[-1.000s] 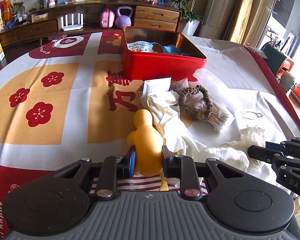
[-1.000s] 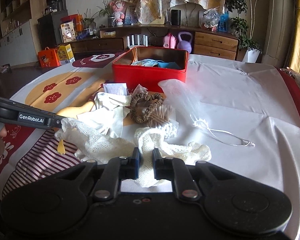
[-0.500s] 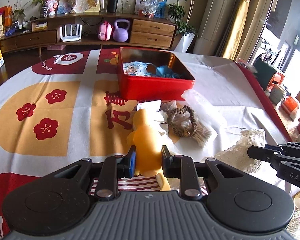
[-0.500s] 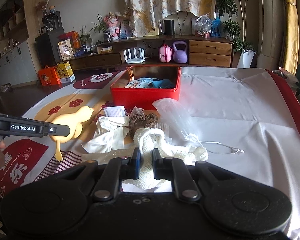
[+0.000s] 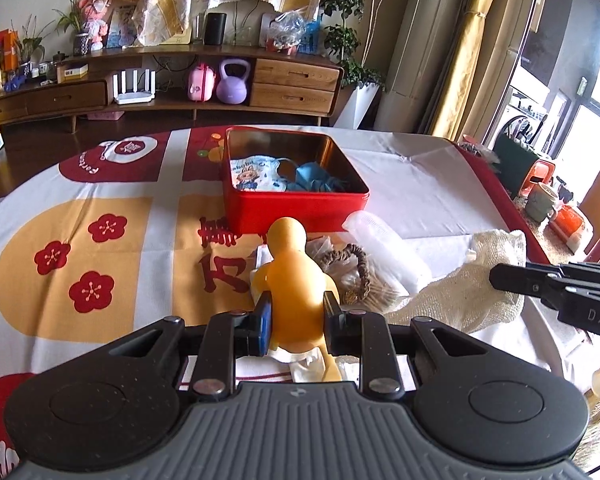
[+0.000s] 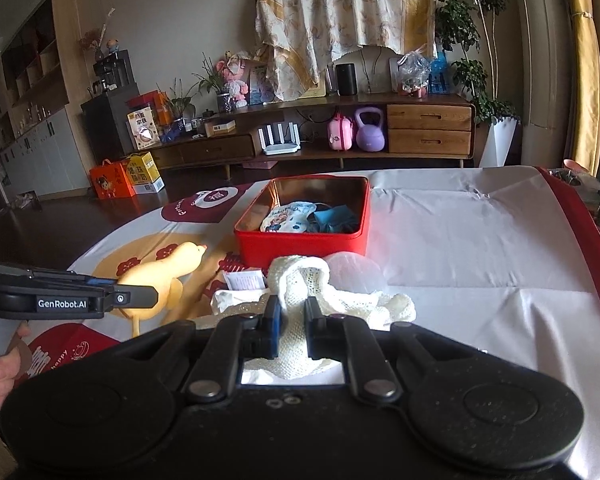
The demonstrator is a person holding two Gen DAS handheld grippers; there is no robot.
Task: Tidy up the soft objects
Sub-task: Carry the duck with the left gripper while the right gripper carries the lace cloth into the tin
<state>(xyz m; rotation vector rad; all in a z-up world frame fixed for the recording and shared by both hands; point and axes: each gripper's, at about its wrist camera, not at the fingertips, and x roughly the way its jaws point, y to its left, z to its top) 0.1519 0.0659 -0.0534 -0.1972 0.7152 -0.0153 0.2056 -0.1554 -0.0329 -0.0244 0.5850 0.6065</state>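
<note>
My left gripper [image 5: 296,316] is shut on a yellow rubber duck [image 5: 294,276] and holds it above the table; the duck also shows in the right wrist view [image 6: 160,276]. My right gripper [image 6: 292,320] is shut on a cream knitted cloth [image 6: 304,296], lifted off the table; it also shows in the left wrist view [image 5: 472,280]. A red tin box [image 5: 260,208] stands ahead with a printed bib [image 5: 256,174] and blue cloth [image 5: 316,178] inside; the box also shows in the right wrist view [image 6: 300,248].
On the table below lie a brown braided scrunchie [image 5: 352,268], a clear plastic bag [image 5: 384,248], a white cloth [image 6: 236,300] and a paper card [image 6: 244,280]. The tablecloth [image 5: 100,240] is patterned. A sideboard [image 6: 340,140] stands behind.
Both grippers have risen off the table with their loads. The duck and the knitted cloth now hang clear, nearer the red box.
</note>
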